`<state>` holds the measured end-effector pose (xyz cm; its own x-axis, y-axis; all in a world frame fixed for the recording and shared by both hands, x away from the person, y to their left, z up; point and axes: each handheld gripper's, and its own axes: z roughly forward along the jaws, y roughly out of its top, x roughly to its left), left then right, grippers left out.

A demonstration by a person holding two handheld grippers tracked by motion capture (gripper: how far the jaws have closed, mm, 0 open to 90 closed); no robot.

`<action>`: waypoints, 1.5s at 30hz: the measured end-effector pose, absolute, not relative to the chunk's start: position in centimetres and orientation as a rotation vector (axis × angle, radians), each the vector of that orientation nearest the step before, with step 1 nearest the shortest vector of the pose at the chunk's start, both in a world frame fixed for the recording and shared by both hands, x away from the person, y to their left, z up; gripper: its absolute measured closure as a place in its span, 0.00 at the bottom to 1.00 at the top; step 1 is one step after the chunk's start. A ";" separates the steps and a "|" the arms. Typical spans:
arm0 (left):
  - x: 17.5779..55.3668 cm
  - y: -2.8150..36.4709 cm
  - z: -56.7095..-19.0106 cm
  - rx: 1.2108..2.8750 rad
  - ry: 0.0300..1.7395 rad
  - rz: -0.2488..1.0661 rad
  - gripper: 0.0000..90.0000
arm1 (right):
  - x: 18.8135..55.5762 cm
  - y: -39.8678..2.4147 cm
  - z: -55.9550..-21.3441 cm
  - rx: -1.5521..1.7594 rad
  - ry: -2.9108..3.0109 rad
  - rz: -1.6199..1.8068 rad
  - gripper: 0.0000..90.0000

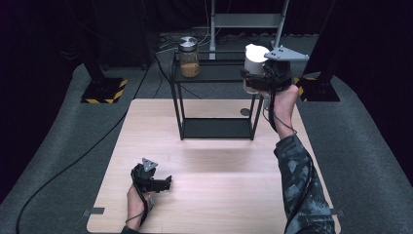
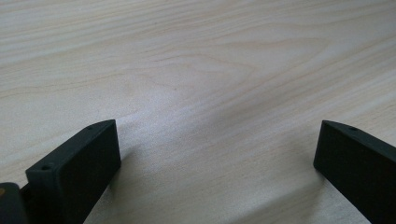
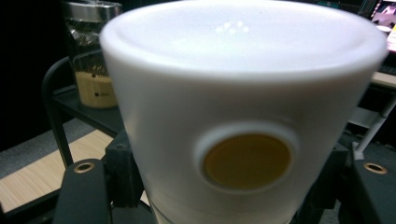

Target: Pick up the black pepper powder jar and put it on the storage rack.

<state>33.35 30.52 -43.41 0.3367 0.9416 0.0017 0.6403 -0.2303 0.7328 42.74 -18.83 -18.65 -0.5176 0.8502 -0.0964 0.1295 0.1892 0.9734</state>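
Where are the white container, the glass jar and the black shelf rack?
white container (image 1: 254,57), high view, on its side wall.
glass jar (image 1: 189,62), high view, on its glass body.
black shelf rack (image 1: 178,105), high view, on its front left leg.

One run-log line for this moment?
right gripper: shut on white plastic canister, beside black metal shelf | left gripper: open, over table
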 end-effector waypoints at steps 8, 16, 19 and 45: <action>33.4 30.6 -43.4 1.968 1.376 0.602 0.00 | 44.5 -18.5 -17.4 0.958 1.805 1.378 0.33; 33.4 30.6 -43.4 1.970 1.373 0.600 0.00 | 46.4 -17.8 -16.4 1.020 1.809 1.351 0.33; 33.4 30.6 -43.4 1.971 1.372 0.599 0.00 | 47.0 -17.6 -16.2 1.040 1.807 1.343 0.33; 33.4 30.6 -43.4 1.973 1.367 0.598 0.00 | 48.6 -18.0 -17.2 1.081 1.772 1.380 0.33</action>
<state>33.39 30.61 -43.41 0.3508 0.9364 0.0018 0.6369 -0.2400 0.7326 48.64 -18.00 -17.19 -0.4584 0.8888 0.0015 0.2190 0.1114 0.9693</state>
